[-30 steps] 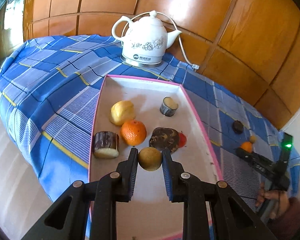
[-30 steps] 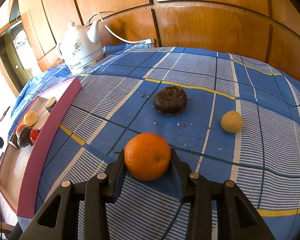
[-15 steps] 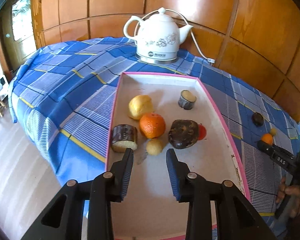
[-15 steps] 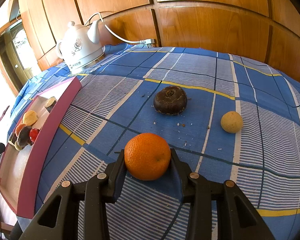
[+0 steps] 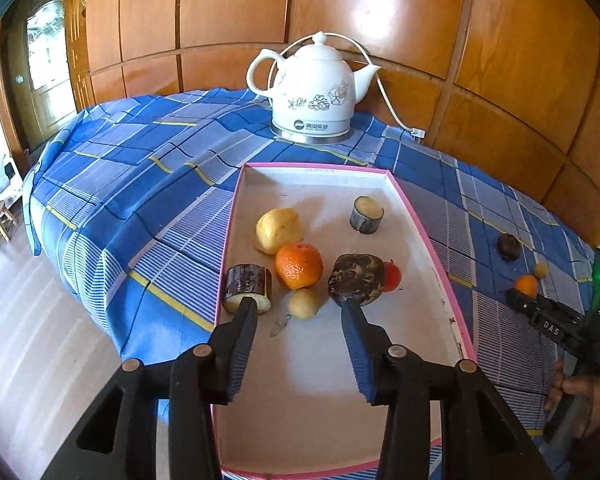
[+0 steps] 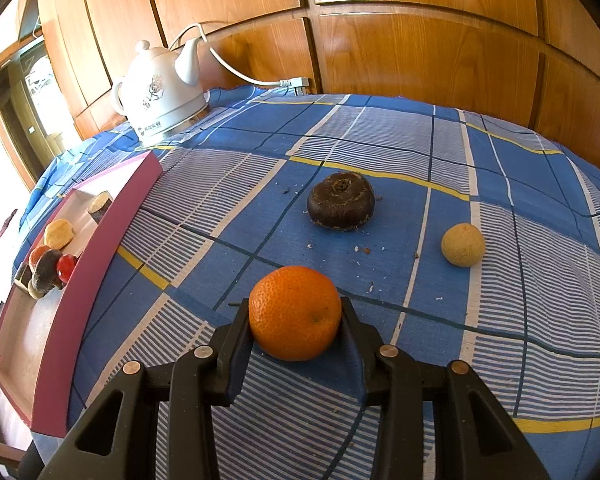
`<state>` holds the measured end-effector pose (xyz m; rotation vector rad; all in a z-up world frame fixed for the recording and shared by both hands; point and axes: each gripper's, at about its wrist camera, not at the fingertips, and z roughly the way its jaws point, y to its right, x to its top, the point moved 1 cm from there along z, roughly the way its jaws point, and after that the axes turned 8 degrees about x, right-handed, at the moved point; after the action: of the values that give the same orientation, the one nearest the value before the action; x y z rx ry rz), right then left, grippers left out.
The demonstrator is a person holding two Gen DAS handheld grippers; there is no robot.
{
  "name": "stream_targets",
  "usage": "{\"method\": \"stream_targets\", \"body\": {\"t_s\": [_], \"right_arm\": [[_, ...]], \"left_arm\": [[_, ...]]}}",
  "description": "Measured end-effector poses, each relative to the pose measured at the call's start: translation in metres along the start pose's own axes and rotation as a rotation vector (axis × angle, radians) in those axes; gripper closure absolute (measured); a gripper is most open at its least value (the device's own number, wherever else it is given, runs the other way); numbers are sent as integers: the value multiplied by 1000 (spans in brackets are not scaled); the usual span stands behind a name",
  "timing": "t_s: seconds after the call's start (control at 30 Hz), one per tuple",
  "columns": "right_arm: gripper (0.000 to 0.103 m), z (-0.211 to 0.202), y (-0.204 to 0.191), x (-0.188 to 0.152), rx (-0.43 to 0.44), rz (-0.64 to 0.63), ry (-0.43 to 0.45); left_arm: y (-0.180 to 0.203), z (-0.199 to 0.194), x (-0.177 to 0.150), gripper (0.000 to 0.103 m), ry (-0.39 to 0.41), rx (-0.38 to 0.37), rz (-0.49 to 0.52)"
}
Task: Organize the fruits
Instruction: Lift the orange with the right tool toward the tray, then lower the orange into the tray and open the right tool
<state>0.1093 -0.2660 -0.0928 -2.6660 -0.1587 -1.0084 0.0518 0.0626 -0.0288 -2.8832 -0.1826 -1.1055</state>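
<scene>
A pink-rimmed tray (image 5: pixel 424 236) holds a yellow fruit (image 5: pixel 278 229), an orange (image 5: pixel 299 265), a small tan round fruit (image 5: pixel 303 303), a dark brown fruit (image 5: pixel 356 278), a red fruit (image 5: pixel 393 276) and two cut log-like pieces (image 5: pixel 247 288) (image 5: pixel 367 214). My left gripper (image 5: pixel 299 312) is open and empty, above the tray just behind the tan fruit. My right gripper (image 6: pixel 294 318) is shut on an orange (image 6: pixel 295 312) over the blue checked cloth. A dark brown fruit (image 6: pixel 341 201) and a tan round fruit (image 6: pixel 463 244) lie on the cloth beyond it.
A white kettle (image 5: pixel 314 94) with a cord stands at the back by the wood-panelled wall. The tray shows at the left of the right wrist view (image 6: pixel 96 276). The table edge drops to the floor on the left (image 5: pixel 32 320).
My left gripper let go of the small tan fruit, opened wide and drew back and up from the tray. The right gripper with its orange has not moved.
</scene>
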Motion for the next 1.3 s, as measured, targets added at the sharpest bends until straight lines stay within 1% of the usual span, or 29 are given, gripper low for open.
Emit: {"method": "stream_targets", "body": {"t_s": [0.53,0.77,0.9,1.0,1.13,1.3], "right_arm": [[63,2,-2,1,-19,-10,-14],[64,0,-4,4,-32,6,-41],[64,-7,-13,7,-6,2,-42],[64,-17,-26,15,35,-16,-28],[64,-24,-57,27,119,-78,-28],[64,-22,-103,39,209,-171,-58]], "left_arm": [[-1,-6,-1,58,14,-8,1],[-3,-8,0,58,19,-10,-6],[-6,-9,0,58,24,-9,-14],[-8,-9,0,58,24,-9,-19],[-9,-9,-1,58,24,-11,-23],[-13,-9,-1,58,25,-14,-32]]}}
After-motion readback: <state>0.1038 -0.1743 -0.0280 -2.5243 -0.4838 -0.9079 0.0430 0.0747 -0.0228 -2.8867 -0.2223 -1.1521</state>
